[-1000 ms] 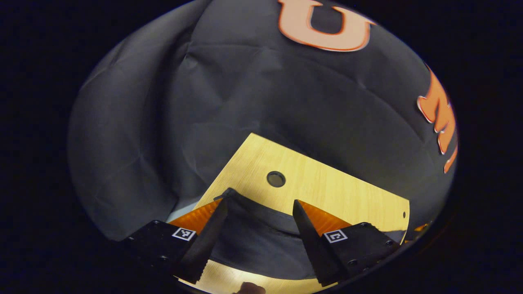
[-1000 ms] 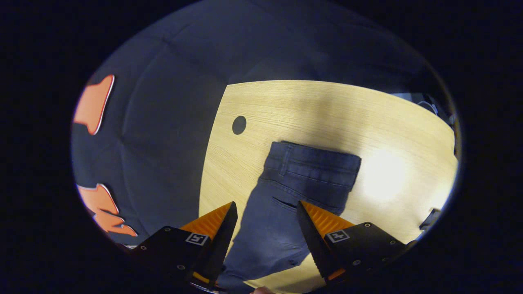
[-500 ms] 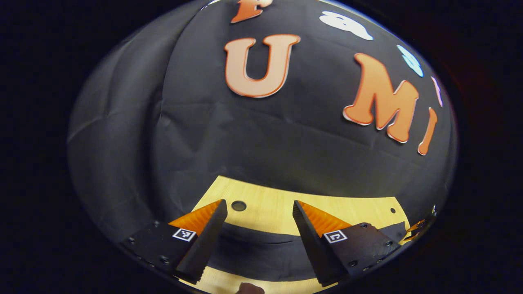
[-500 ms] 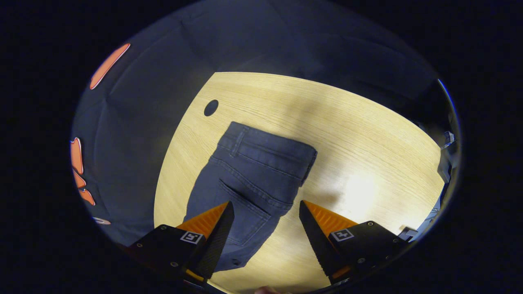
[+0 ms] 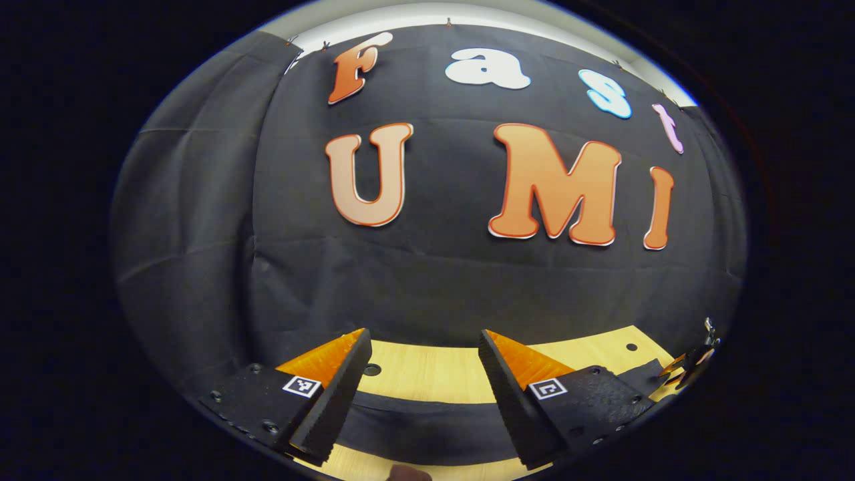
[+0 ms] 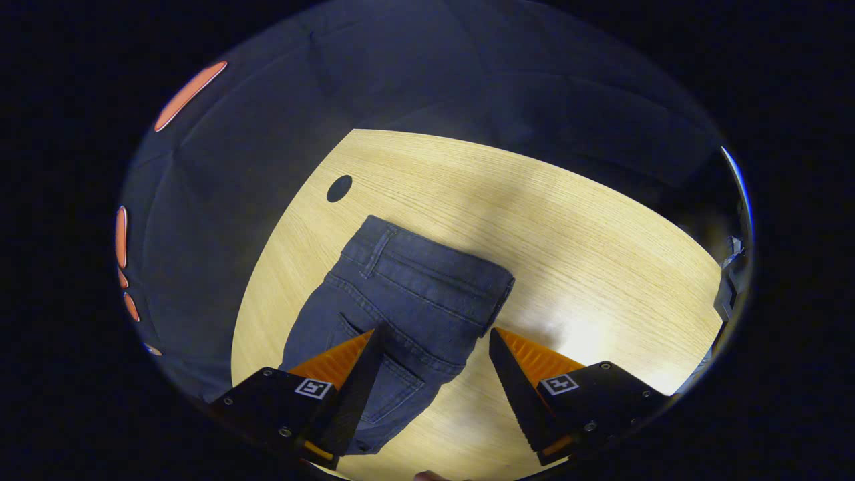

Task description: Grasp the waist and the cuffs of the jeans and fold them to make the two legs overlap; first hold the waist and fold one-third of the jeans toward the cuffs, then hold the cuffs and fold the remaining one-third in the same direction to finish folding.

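Dark blue jeans (image 6: 414,294) lie flat on the wooden table (image 6: 568,234) in the right gripper view, legs overlapped and the waistband at the far end. My right gripper (image 6: 436,329) hovers open above the seat and back pocket, its fingers apart over the cloth and the bare wood beside it. In the left gripper view my left gripper (image 5: 423,332) is open and points at the booth wall. A dark band of the jeans (image 5: 421,421) lies low between its fingers on the table (image 5: 427,371). The other gripper (image 5: 691,361) peeks in at the far right.
A round cable hole (image 6: 339,188) sits in the table beyond the waistband, also visible as a cable hole (image 5: 372,369) by the left finger. The black wall cloth hangs close behind the table's far and left edges. Bare wood spreads right of the jeans.
The left gripper has tilted upward, so more wall and less table shows. The right gripper has shifted over the jeans towards the waist. Both stayed open.
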`<state>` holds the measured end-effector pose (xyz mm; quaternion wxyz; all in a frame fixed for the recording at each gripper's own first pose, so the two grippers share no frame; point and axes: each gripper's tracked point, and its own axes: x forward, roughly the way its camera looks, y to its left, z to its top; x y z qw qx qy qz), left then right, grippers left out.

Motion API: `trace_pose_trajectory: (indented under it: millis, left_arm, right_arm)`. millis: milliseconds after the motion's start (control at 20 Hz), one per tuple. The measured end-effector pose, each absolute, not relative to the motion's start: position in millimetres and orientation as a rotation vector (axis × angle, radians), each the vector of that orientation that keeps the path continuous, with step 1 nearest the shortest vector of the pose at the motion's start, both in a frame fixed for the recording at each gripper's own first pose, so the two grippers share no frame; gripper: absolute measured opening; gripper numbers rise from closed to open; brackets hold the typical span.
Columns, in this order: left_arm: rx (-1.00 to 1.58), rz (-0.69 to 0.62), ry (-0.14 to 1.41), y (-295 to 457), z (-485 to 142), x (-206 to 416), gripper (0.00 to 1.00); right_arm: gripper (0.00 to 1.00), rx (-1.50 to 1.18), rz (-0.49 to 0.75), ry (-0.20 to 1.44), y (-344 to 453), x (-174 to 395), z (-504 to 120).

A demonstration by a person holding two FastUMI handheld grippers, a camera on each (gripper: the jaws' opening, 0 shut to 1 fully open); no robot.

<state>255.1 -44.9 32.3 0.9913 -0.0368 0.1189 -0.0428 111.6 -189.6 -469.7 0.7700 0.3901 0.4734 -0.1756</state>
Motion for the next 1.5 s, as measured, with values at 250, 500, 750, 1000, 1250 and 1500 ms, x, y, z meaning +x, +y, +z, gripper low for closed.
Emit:
trace_pose_trajectory:
  millis: [250, 500, 750, 1000, 1250, 1500]
  left_arm:
    - [-0.038, -0.126, 0.177, -90.6, 52.9, 230.1, 0.96]
    - [-0.023, -0.174, 0.219, -126.1, 45.4, 212.7, 0.96]
    - [-0.008, -0.204, 0.236, -147.3, 49.6, 192.3, 0.96]
    - [0.015, -0.210, 0.156, -144.2, 70.7, 184.2, 0.96]
    - [0.013, -0.233, 0.098, -128.9, 82.8, 171.9, 0.94]
    - [-0.014, -0.214, 0.097, -92.2, 79.7, 161.9, 0.97]
  right_arm:
    - [0.98, 0.830, -0.376, 1.049, -187.3, 112.6, -483.9]
    - [0.67, 0.770, -0.334, 1.041, -187.1, 115.5, -489.9]
    - [0.29, 0.788, -0.345, 1.017, -182.6, 123.3, -490.1]
    - [0.29, 0.687, -0.333, 0.911, -181.7, 121.9, -446.3]
    - [0.29, 0.561, -0.318, 0.793, -164.6, 116.8, -397.7]
    - [0.29, 0.464, -0.274, 0.696, -142.6, 110.0, -364.9]
